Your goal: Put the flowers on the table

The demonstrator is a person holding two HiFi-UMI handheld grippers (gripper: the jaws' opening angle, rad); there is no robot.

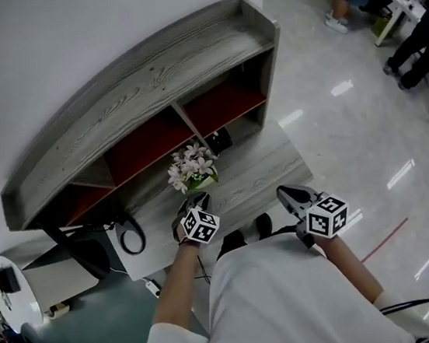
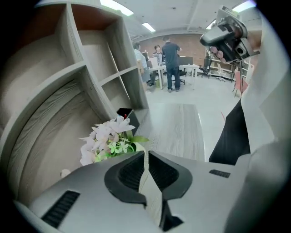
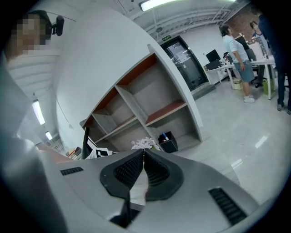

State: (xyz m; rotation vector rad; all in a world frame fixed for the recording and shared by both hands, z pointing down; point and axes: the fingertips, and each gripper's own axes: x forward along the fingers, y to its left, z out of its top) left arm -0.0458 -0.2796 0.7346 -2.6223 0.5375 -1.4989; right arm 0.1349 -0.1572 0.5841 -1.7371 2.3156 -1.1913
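Your left gripper [image 2: 145, 154] hangs just short of the flowers [image 2: 109, 141] with its jaws pressed together and nothing between them. Your right gripper [image 3: 143, 152] is likewise closed and empty, held near the table's right front corner. Work from the big thing down: the grey wooden table [image 1: 265, 169], with its shelf unit [image 1: 140, 82] along the back, has a bare stretch of top to the right of the flowers, so there is room if you want to shift the bunch. The flowers stand upright on that top, in front of the shelves' middle divider, so by my reading the placing looks done or very nearly so. If you mean to leave them there, draw the left gripper straight back toward yourself, because its tips sit close to the blooms and a sideways swing could tip the bunch. If you mean to nudge them, open the jaws first and take the base, not the petals. Mind the small black holder [image 1: 220, 140] just behind the flowers, which looks near enough to knock
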